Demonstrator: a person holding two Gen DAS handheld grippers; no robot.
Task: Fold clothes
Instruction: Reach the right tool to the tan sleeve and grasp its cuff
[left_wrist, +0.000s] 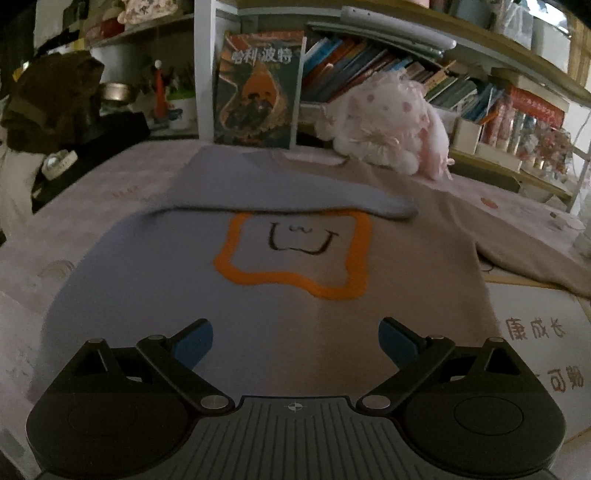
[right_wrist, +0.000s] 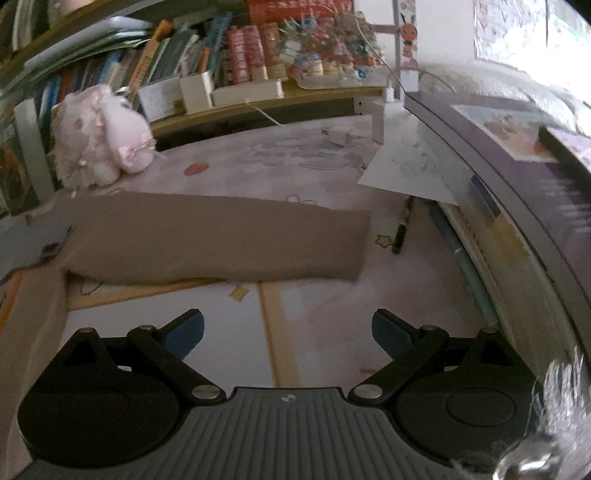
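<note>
The shirt (left_wrist: 280, 295) lies flat below the plush rabbit (left_wrist: 388, 125): its left sleeve (left_wrist: 280, 192) is already folded across, its right sleeve (right_wrist: 218, 240) still outstretched. Left gripper (left_wrist: 295, 347) and right gripper (right_wrist: 288, 336) gape wide, empty.

Dim rm. Crowded wooden bookshelf (left_wrist: 388, 70) w/ slanting books at rear; pale pink printed bedsheet (right_wrist: 295, 158) below; bright window (right_wrist: 517, 29) at right.

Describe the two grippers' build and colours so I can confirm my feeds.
The left gripper and right gripper look identical: black linkage arms with silver pivot pins, blue finger pads, a ribbed grey housing bearing a small crosshair mark. No cables, hands or sleeves show.
</note>
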